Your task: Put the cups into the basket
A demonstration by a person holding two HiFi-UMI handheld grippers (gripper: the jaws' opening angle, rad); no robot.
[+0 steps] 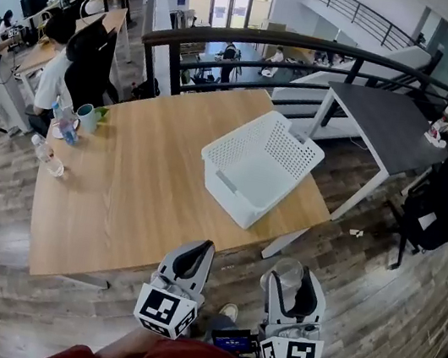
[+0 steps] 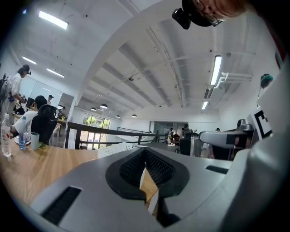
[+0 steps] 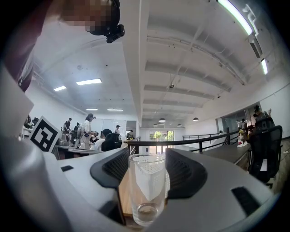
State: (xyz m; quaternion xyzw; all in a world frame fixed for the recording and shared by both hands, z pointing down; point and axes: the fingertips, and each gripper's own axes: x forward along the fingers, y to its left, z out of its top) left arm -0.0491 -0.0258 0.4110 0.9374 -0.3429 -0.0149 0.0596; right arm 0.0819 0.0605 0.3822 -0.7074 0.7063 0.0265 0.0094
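A clear glass cup (image 1: 287, 277) (image 3: 146, 190) stands upright between the pads of my right gripper (image 1: 290, 273) (image 3: 146, 181), which is shut on it. It hangs over the floor just off the near edge of the wooden table (image 1: 136, 193). The white perforated basket (image 1: 231, 188) (image 2: 115, 148) sits tilted at the table's right side, ahead of both grippers. My left gripper (image 1: 200, 251) (image 2: 146, 174) is beside the right one at the table's near edge, jaws closed together with nothing between them.
Two water bottles (image 1: 46, 155) (image 1: 66, 127) and a green mug (image 1: 87, 116) stand at the table's far left, by a seated person (image 1: 58, 72). A black railing (image 1: 257, 38) runs behind. At the right stand a grey table (image 1: 389, 117) and a black chair (image 1: 443, 204).
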